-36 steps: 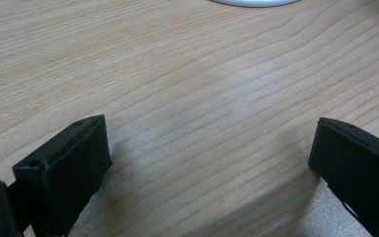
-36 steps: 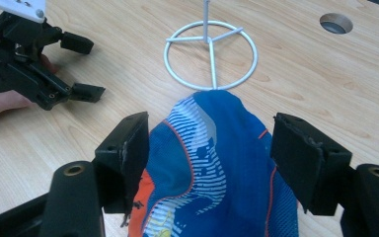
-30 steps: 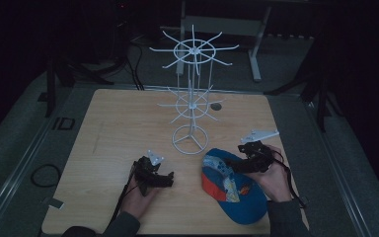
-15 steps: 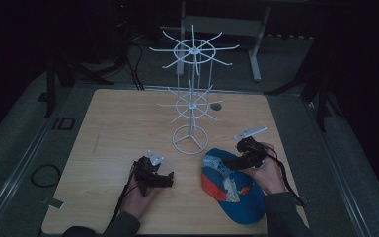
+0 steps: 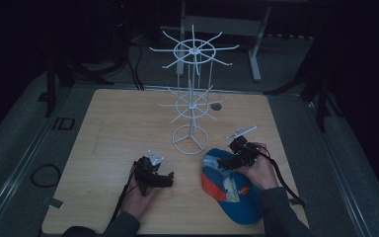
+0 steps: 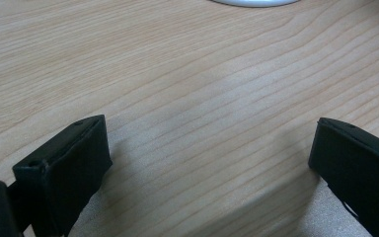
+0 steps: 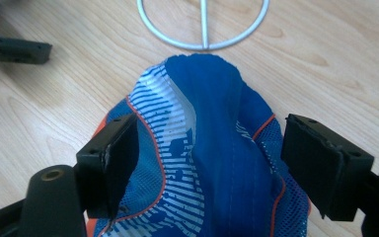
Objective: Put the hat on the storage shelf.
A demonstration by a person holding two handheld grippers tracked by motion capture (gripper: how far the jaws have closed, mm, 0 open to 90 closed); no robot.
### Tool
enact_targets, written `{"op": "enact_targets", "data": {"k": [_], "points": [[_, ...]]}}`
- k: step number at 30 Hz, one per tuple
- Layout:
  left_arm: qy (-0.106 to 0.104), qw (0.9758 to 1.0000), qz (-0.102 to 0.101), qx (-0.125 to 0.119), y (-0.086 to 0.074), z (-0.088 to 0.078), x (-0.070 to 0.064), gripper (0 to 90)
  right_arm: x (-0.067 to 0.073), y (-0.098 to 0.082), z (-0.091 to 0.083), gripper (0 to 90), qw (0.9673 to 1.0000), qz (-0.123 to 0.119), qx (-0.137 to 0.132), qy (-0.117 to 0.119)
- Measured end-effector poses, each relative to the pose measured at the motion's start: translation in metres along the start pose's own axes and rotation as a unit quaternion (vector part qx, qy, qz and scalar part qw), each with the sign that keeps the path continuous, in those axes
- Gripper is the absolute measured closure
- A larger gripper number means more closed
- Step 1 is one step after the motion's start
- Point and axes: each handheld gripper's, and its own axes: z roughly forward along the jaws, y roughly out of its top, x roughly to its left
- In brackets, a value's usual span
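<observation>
Right tongs [image 7: 205, 163] spread, just been opening, straddling blue-orange mesh fabric cap [image 5: 233, 191] at near-right of wooden table [image 5: 113, 133], w/o pinching. Lower squarely, bite crown ridge. Left tongs [image 6: 205, 163] spread, empty.

Blue cap [image 7: 212, 148] cut off at the right gripper view's bottom edge; white rack base [image 6: 254, 2] cropped at the left gripper view's top
</observation>
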Motion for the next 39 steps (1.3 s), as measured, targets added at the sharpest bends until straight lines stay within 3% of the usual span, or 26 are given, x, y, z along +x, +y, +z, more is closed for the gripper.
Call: {"op": "enact_targets", "data": {"k": [28,33,34,39], "points": [[0.0,1.0,0.001,0.001,0.0,0.0,0.0,2.6,0.0,0.001,0.03,33.1,0.9978,-0.011,0.066,0.003],[0.0,1.0,0.001,0.001,0.0,0.0,0.0,2.6,0.001,-0.001,0.036,50.8,0.9962,-0.016,0.086,-0.001],[0.0,1.0,0.001,0.001,0.0,0.0,0.0,2.6,0.001,-0.001,0.036,50.8,0.9962,-0.016,0.086,-0.001],[0.0,1.0,0.001,0.001,0.0,0.0,0.0,2.6,0.002,-0.002,0.033,85.1,0.9968,-0.027,0.074,-0.01]]}}
